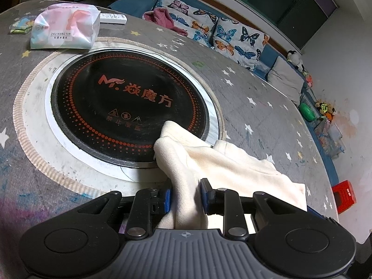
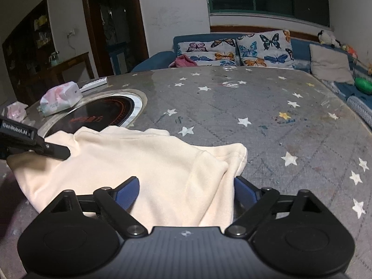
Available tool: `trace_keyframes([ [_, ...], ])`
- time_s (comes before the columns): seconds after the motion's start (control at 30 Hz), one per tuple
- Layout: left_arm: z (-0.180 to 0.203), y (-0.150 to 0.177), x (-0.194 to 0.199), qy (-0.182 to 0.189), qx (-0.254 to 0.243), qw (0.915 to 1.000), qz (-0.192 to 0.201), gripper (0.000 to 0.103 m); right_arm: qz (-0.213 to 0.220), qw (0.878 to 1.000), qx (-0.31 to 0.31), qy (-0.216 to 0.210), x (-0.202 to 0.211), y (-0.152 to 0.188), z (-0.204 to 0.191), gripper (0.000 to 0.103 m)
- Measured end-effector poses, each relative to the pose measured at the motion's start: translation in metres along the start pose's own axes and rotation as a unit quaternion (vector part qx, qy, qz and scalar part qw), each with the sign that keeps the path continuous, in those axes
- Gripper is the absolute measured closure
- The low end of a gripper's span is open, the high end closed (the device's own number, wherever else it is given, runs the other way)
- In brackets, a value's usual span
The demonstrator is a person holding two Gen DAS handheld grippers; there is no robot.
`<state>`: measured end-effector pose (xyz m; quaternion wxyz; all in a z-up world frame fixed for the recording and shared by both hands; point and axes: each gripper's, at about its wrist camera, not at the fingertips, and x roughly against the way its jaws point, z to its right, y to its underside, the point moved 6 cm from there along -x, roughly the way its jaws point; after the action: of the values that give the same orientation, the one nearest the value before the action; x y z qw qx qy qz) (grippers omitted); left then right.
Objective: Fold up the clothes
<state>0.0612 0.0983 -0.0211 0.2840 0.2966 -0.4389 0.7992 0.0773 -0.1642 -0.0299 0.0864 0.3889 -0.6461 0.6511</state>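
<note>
Left gripper clenched on a bunched fold of the cream garment, cloth running forward and right from its fingers onto the table, its edge overlapping the black round heater plate. Right gripper spread wide, garment lying between and ahead of its fingers.
</note>
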Motion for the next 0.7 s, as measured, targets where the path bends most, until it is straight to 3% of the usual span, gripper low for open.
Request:
trace_keyframes([
  [0.2,0.001,0.000,0.000,-0.001,-0.001,1.0000,-0.001,0.076,0.003,0.999,-0.038,-0.001,0.004,-0.004,0.015,0.040],
  [0.47,-0.001,-0.001,-0.001,0.001,-0.004,1.0000,-0.002,0.077,0.006,0.999,-0.044,0.000,0.008,-0.004,0.009,0.084],
  [0.57,0.000,-0.001,-0.001,-0.002,-0.007,1.0000,-0.004,0.079,0.013,0.999,-0.049,0.003,0.014,-0.006,0.007,0.092],
  [0.7,0.005,-0.003,0.002,-0.001,-0.016,0.9999,0.001,0.081,0.028,0.999,-0.042,0.012,0.024,-0.012,0.005,0.092],
])
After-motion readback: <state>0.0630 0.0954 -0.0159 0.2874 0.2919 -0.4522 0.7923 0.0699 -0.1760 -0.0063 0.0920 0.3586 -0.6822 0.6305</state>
